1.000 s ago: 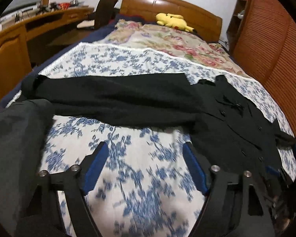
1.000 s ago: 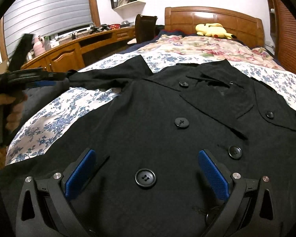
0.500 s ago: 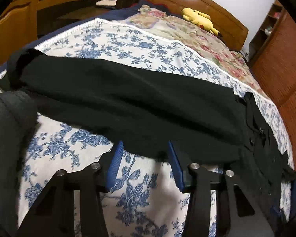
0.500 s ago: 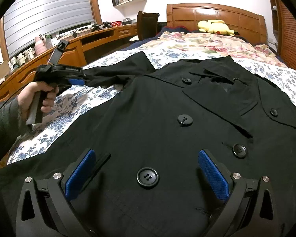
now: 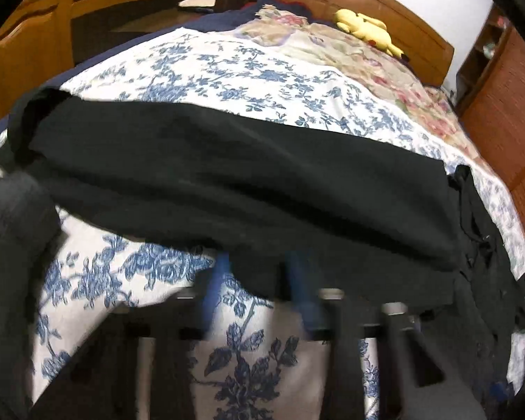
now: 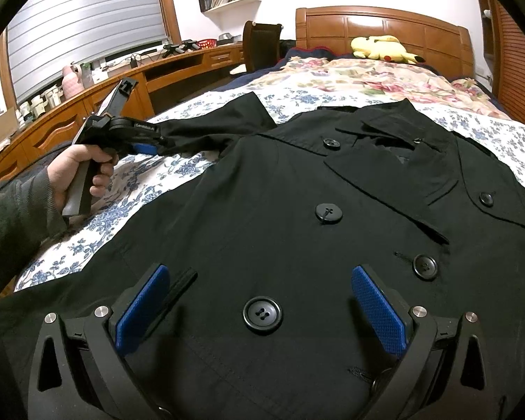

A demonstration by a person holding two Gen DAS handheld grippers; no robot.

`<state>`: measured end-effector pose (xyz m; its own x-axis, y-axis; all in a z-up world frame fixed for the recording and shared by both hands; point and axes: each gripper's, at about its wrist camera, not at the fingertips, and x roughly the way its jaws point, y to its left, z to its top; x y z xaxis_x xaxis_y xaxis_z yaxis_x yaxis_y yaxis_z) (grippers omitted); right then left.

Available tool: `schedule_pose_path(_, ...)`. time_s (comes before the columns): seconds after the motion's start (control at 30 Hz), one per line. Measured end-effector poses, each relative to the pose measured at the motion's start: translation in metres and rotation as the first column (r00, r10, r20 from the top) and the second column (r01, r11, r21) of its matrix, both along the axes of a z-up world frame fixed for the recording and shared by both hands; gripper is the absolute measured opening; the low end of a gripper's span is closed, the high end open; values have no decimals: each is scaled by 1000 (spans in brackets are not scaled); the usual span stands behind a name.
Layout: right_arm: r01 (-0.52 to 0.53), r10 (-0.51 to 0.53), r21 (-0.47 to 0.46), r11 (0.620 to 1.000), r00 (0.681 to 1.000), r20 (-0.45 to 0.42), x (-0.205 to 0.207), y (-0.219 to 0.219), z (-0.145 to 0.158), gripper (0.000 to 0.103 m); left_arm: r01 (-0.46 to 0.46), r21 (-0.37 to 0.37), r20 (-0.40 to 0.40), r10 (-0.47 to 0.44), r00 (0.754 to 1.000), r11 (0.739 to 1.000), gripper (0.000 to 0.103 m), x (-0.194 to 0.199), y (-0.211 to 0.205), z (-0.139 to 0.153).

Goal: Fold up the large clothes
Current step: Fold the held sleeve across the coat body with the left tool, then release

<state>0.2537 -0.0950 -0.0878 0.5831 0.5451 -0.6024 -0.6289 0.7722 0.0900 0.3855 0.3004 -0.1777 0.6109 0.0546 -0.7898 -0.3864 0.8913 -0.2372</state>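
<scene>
A black double-breasted coat (image 6: pixel 297 182) lies face up on the blue-flowered bedspread (image 6: pixel 129 189), its buttons showing. One sleeve (image 5: pixel 227 175) stretches out sideways across the bed. My left gripper (image 5: pixel 259 287), blurred, is at the near edge of that sleeve, and its jaws are closing with the black cloth between the blue pads. The right wrist view shows the left gripper (image 6: pixel 154 145) held by a hand (image 6: pixel 84 171), pinching the sleeve (image 6: pixel 210 129). My right gripper (image 6: pixel 260 274) hovers open over the coat's front, with a large button between its fingers.
A yellow plush toy (image 6: pixel 385 47) lies by the wooden headboard (image 6: pixel 385 26) on a floral quilt (image 6: pixel 350 80). A long wooden desk (image 6: pixel 70 122) and a chair (image 6: pixel 262 43) run along the left of the bed. A slatted wardrobe (image 5: pixel 507 105) stands on the right.
My left gripper moved forward and down to the sleeve's near edge and its jaws narrowed around the cloth. The right gripper stayed open over the coat front.
</scene>
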Motion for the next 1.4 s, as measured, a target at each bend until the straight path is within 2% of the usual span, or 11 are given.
schedule_pose_path(0.13, 0, 0, 1, 1000, 1000, 1, 0, 0, 0, 103, 27, 40, 17, -28, 999, 999, 4, 1, -6, 2)
schedule_pose_path(0.33, -1, 1, 1, 1000, 1000, 2, 1, 1, -1, 103, 49, 162, 48, -57, 997, 986, 3, -5, -33, 38)
schedule_pose_path(0.47, 8, -8, 20, 1000, 1000, 7, 1, -2, 0, 103, 89, 214, 83, -109, 991, 973, 3, -14, -69, 82)
schedule_pose_path(0.63, 19, -21, 71, 997, 999, 34, -4, -10, 4, 103, 203, 252, 109, -237, 965, 946, 3, -44, -138, 121)
schedule_pose_path(0.83, 18, -22, 88, 996, 999, 35, -4, -8, -1, 103, 320, 286, 104, -361, 927, 903, 3, -73, -196, 133)
schedule_pose_path(0.9, 18, -21, 87, 996, 999, 31, -3, -6, -4, 103, 330, 344, 77, -377, 923, 879, 3, -76, -207, 131)
schedule_pose_path(0.97, 17, -20, 87, 996, 999, 27, -1, -7, -5, 103, 353, 374, 59, -401, 914, 858, 8, -81, -209, 126)
schedule_pose_path(1.03, 18, -20, 89, 996, 999, 27, -2, -5, -4, 103, 356, 345, 66, -401, 914, 869, 24, -88, -202, 122)
schedule_pose_path(1.13, 16, -18, 83, 996, 1000, 26, -1, -2, -5, 103, 335, 330, 94, -384, 919, 883, 35, -103, -190, 120)
schedule_pose_path(1.27, 14, -16, 79, 997, 1000, 26, -3, -3, -5, 103, 312, 325, 112, -364, 925, 893, 39, -116, -174, 115)
schedule_pose_path(1.4, 12, -14, 73, 997, 1000, 22, -3, -5, -5, 103, 274, 315, 85, -314, 946, 909, 52, -104, -146, 99)
